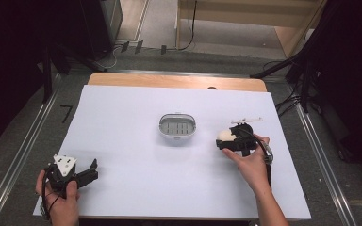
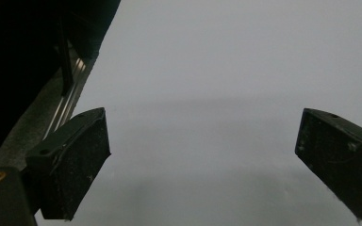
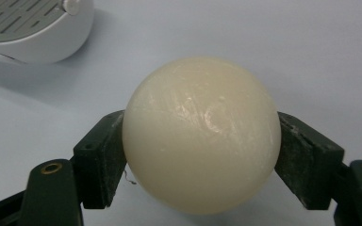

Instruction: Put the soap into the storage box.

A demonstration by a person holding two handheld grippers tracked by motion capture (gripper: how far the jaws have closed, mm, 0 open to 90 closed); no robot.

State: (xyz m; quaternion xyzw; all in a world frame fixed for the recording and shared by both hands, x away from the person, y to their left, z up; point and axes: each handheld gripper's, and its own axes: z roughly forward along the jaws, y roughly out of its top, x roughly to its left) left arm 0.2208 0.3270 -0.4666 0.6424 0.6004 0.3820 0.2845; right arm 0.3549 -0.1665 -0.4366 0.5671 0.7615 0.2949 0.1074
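Your right gripper (image 3: 201,141) clamped the cream ball (image 3: 201,134) just to the right of the soap dish (image 1: 177,126).

You pressed both jaws against the ball's sides and held it at the white sheet (image 1: 136,183), near the dish's right rim but not touching it. Your left gripper (image 1: 90,173) sat well off to the dish's lower left, near the sheet's front corner, with its jaws spread wide apart and nothing between them.

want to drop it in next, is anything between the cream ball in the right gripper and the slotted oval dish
Nothing visible. The right gripper holds the cream ball, and only bare white table lies between it and the slotted oval dish.
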